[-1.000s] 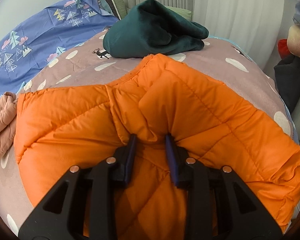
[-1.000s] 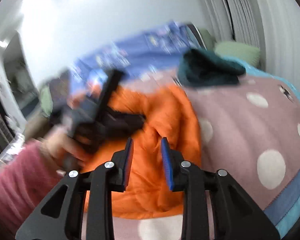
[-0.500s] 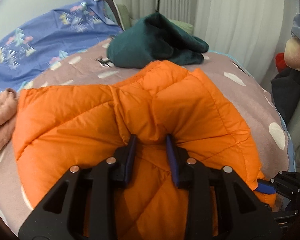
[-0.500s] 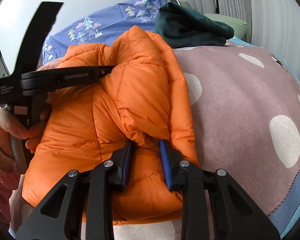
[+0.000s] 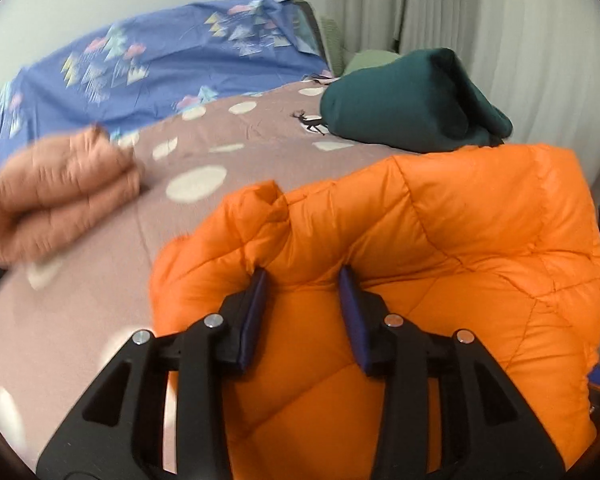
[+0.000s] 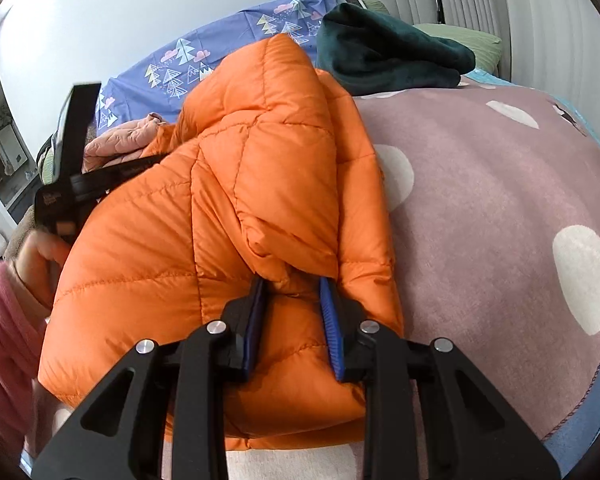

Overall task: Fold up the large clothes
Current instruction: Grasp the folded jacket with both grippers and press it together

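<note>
We see a bed [image 6: 500, 208] under a mauve cover with pale dots, and most of its near half is taken by the orange puffer jacket [image 5: 440, 248], folded over on itself into a thick bundle. The jacket's long axis runs from our tools away toward the head of the bed, where a dark green garment [image 5: 404, 108] lies just behind it and a blue patterned sheet [image 5: 160, 60] is draped further back. To the left a folded pink quilted garment [image 5: 56, 196] is blurred and cut off at the frame edge. The jacket's underside, sleeves and near hem are hidden beneath its own folds and our tools. The left tool [image 5: 302, 312] has jacket fabric bulging between its blue pads while its jaws are opening. The right tool [image 6: 292, 320] is clamped on a pinched fold of the jacket. In the right wrist view, only part of the left hand [image 6: 40, 256] shows.
</note>
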`<action>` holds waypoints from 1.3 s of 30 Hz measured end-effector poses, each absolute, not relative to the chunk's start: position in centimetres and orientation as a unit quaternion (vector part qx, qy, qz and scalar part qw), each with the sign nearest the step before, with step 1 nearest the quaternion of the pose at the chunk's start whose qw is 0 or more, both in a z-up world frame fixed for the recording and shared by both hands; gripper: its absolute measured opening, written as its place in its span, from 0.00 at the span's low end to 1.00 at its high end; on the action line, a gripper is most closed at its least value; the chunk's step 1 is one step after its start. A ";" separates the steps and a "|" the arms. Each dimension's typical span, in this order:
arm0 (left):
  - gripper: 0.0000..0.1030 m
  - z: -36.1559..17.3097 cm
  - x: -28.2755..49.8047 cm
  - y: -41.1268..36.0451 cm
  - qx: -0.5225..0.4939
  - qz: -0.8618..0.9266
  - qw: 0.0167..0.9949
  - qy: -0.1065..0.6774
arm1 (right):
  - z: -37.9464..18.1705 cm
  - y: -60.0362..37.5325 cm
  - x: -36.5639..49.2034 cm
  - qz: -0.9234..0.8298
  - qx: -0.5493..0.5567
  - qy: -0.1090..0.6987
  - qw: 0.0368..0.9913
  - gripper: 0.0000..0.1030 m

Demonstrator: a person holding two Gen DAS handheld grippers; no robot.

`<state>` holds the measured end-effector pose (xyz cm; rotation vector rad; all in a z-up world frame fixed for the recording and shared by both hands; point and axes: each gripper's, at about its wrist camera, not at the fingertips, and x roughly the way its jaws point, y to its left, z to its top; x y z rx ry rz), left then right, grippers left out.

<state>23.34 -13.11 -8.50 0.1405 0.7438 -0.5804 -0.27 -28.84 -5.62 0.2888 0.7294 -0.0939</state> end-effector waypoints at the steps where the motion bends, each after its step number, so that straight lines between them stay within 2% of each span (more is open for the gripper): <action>1: 0.38 -8.7 23.6 -13.0 0.055 -0.280 0.886 0.367 | -5.7 -28.8 -0.2 -0.047 0.138 0.356 0.923 0.26; 7: 0.39 -6.5 23.1 -14.3 0.131 -0.259 0.879 0.378 | -5.6 -28.7 -0.1 -0.046 0.129 0.359 0.923 0.26; 10: 0.48 -3.4 22.2 -15.9 0.143 -0.251 0.886 0.362 | -5.6 -28.7 -0.2 -0.041 0.133 0.357 0.924 0.28; 12: 0.57 -0.8 20.3 -18.1 0.148 -0.296 0.883 0.332 | -5.6 -28.9 -0.1 -0.038 0.138 0.359 0.922 0.28; 14: 0.61 1.3 17.7 -21.9 0.186 -0.358 0.867 0.295 | -5.6 -28.8 -0.1 -0.038 0.136 0.360 0.922 0.28; 17: 0.64 0.1 16.9 -26.9 0.283 -0.347 0.852 0.272 | -5.6 -28.8 -0.1 -0.038 0.135 0.359 0.923 0.28; 19: 0.65 -4.4 19.6 -30.0 0.356 -0.276 0.837 0.309 | -5.6 -28.9 -0.1 -0.039 0.135 0.358 0.923 0.28; 22: 0.66 -8.0 24.1 -29.5 0.282 -0.265 0.829 0.403 | -5.5 -28.9 0.0 -0.048 0.129 0.352 0.926 0.29; 24: 0.67 -8.5 24.6 -29.2 0.268 -0.271 0.827 0.414 | -5.6 -28.9 0.1 -0.048 0.126 0.354 0.926 0.29; 33: 0.66 -7.0 23.5 -27.3 0.245 -0.270 0.843 0.397 | -5.7 -28.9 0.0 -0.040 0.121 0.354 0.927 0.29; 34: 0.65 -6.0 23.2 -26.7 0.236 -0.274 0.845 0.395 | -5.7 -29.0 -0.1 -0.037 0.123 0.352 0.927 0.29; 36: 0.56 -3.8 22.7 -25.3 0.210 -0.292 0.847 0.391 | -5.7 -29.2 -0.1 -0.033 0.128 0.351 0.927 0.29; 39: 0.50 -0.5 21.9 -22.6 0.190 -0.294 0.866 0.358 | -5.7 -29.4 0.1 -0.029 0.134 0.351 0.926 0.29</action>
